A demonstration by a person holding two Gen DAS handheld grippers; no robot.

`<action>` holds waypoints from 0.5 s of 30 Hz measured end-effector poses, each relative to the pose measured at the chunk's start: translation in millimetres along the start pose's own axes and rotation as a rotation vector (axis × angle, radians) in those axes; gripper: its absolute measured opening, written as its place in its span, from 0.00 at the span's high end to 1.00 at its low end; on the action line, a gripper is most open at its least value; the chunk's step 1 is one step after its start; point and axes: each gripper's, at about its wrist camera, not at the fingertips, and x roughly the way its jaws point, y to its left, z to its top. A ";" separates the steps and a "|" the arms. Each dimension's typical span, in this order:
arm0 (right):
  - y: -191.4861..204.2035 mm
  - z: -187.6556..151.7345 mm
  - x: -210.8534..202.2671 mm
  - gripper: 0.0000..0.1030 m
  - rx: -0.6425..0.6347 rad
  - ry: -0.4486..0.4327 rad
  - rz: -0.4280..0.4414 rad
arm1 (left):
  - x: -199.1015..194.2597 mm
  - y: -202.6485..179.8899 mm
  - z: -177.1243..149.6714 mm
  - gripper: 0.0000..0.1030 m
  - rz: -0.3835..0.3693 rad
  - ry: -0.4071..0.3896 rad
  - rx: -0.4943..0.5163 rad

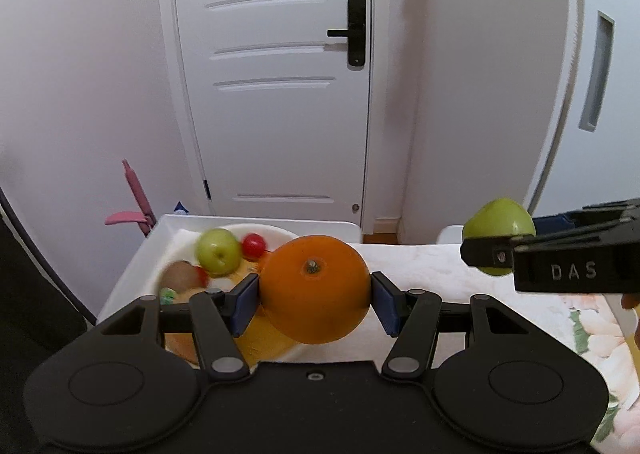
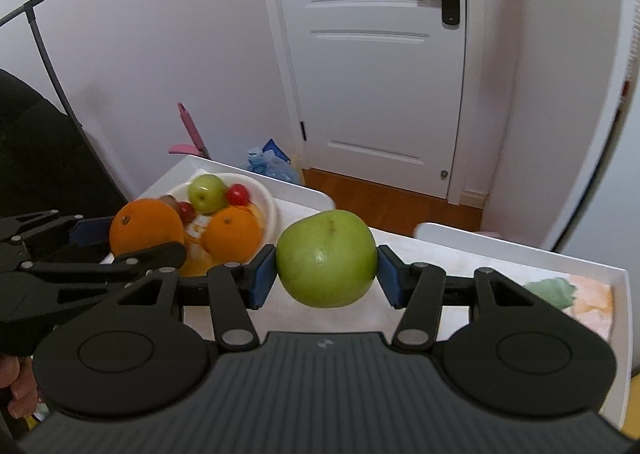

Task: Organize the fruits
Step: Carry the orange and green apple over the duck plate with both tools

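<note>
right now my left claw (image 1: 315, 296) is clamped partway closed on an orange (image 1: 316, 288), blue pads pressed to both its sides, holding it in the air above the near edge of the white bowl (image 1: 280, 232); my right claw (image 2: 326, 272) grips a green apple (image 2: 326, 258) the same way, lifted over the white tray (image 2: 520, 244); inside the bowl sit another green apple (image 1: 218, 252), a second orange (image 2: 232, 236), small red fruits (image 1: 254, 245) and a brown kiwi (image 1: 181, 274); behind stands a white door (image 1: 276, 74).
</note>
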 end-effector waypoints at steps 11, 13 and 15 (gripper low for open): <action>55.3 6.2 34.6 0.34 0.061 0.030 -0.047 | 31.4 69.1 16.4 0.39 -0.041 0.020 0.059; 60.0 4.3 40.8 0.34 0.074 0.040 -0.058 | 40.5 76.6 17.6 0.39 -0.056 0.031 0.069; 65.7 2.9 48.3 0.33 0.092 0.052 -0.071 | 51.2 82.3 18.2 0.39 -0.071 0.043 0.085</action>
